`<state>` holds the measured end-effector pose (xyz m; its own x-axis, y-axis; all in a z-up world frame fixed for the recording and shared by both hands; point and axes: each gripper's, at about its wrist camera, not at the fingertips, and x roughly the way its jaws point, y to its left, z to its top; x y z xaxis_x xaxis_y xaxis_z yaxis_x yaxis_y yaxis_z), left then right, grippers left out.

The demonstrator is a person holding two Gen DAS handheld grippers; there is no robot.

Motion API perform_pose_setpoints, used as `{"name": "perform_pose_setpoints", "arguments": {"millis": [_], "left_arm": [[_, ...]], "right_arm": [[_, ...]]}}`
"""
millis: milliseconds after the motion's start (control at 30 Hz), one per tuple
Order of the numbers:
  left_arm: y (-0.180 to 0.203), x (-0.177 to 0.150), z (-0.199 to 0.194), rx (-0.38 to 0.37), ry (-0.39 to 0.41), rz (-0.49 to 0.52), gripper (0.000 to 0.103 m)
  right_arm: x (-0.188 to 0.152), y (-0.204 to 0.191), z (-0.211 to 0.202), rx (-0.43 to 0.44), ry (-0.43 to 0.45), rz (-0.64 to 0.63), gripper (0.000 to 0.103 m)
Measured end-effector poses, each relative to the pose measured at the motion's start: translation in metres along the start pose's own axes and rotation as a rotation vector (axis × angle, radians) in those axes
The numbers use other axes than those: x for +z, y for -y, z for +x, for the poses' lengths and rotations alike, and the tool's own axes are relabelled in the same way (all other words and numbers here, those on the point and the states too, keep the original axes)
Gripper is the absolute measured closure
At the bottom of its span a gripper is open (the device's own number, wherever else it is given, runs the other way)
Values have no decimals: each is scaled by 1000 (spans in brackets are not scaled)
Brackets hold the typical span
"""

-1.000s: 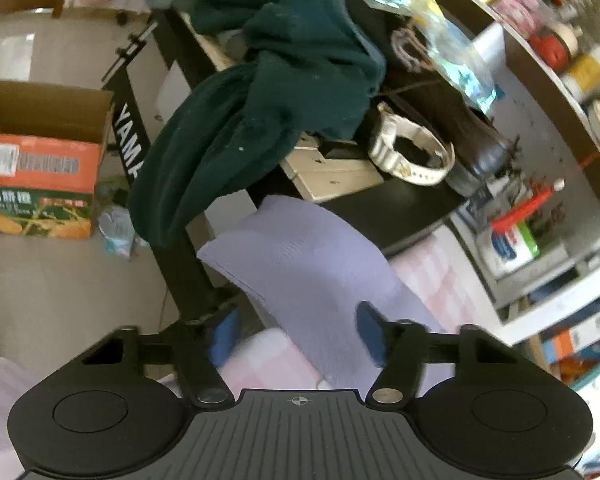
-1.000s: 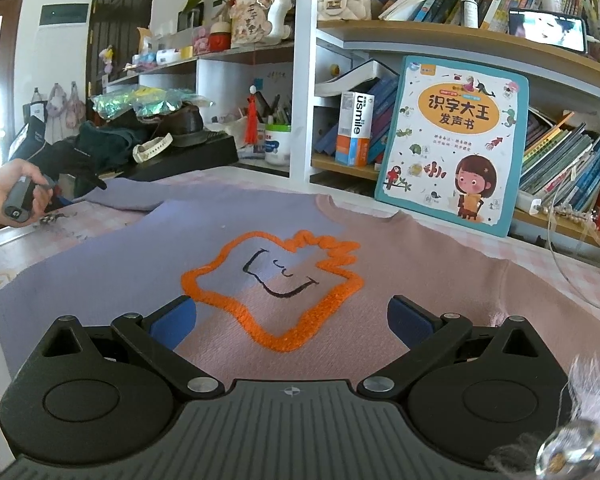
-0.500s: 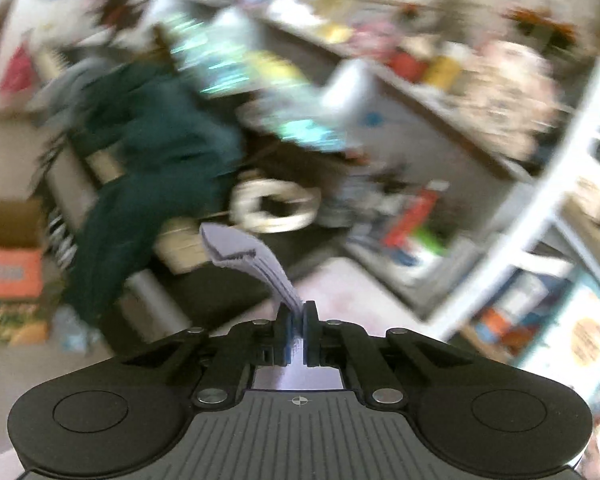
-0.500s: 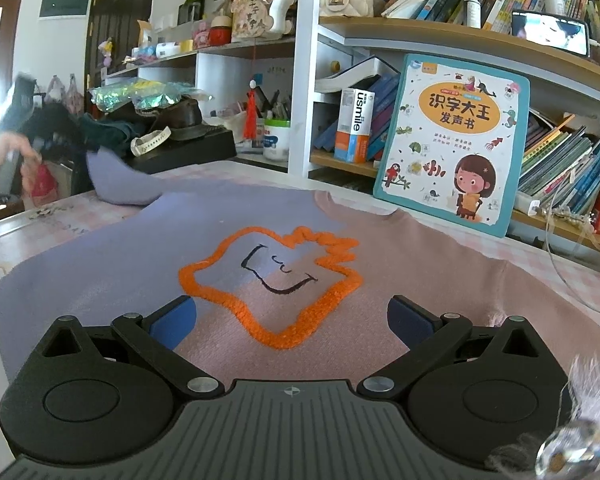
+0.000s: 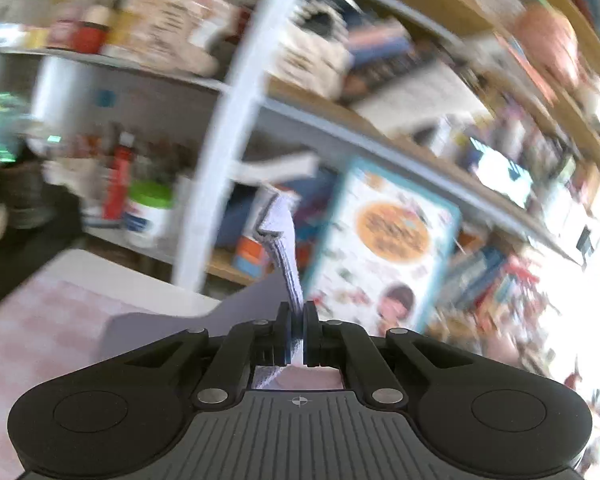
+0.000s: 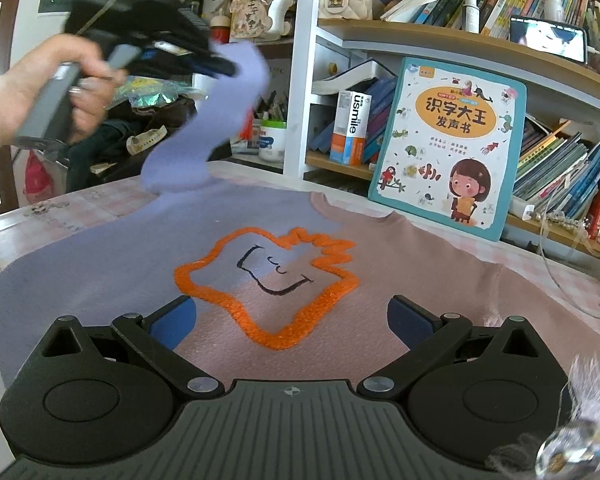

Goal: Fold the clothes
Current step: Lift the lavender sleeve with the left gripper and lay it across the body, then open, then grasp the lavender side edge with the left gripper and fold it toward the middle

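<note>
I'm pinching the sweater's [image 6: 284, 276] lilac sleeve [image 5: 286, 248] tight in my left tongs [image 5: 299, 334], lifting it above the body lying flat on the surface [image 6: 60, 208]. Right tongs [image 6: 292, 318] are hanging wide open over the front, gripping nothing. Knit's looking soft and floppy, so cuff-end grabbing works. Behind it, a box is reading "usmile" [image 6: 350, 128].

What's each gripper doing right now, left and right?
Left gripper: closed on the sweater's purple sleeve, lifted off the table.
Right gripper: open, empty, over the sweater.
</note>
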<state>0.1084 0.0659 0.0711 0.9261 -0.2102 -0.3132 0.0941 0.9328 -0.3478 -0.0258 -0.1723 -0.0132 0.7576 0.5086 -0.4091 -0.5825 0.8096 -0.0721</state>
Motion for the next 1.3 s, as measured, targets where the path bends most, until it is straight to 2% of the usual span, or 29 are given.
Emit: {"name": "perform_pose_setpoints", "arguments": {"millis": [233, 467, 533, 567, 600, 633, 667, 733, 933, 1100, 1300], "left_arm": [[53, -36, 43, -47, -127, 101, 100], [78, -74, 70, -86, -244, 155, 99], [84, -82, 74, -113, -284, 153, 86], [87, -84, 75, -134, -308, 143, 66], [88, -86, 75, -164, -329, 128, 39], [89, -85, 72, -190, -330, 118, 30], [89, -83, 65, -208, -312, 119, 25], [85, -77, 48, -224, -281, 127, 25], [51, -75, -7, -88, -236, 216, 25], [20, -96, -57, 69, -202, 327, 22], [-13, -110, -107, 188, -156, 298, 21]], "right_arm": [[0, 0, 2, -5, -8, -2, 0], [0, 1, 2, -3, -1, 4, 0], [0, 1, 2, -3, 0, 5, 0], [0, 1, 2, -3, 0, 5, 0], [0, 2, 2, -4, 0, 6, 0], [0, 2, 2, -6, 1, 7, 0], [0, 2, 2, -7, 2, 9, 0], [-1, 3, 1, -10, 4, 14, 0], [0, 0, 3, -28, -6, 0, 0], [-1, -7, 7, -57, -27, -39, 0], [-2, -14, 10, -111, -42, -85, 0]]}}
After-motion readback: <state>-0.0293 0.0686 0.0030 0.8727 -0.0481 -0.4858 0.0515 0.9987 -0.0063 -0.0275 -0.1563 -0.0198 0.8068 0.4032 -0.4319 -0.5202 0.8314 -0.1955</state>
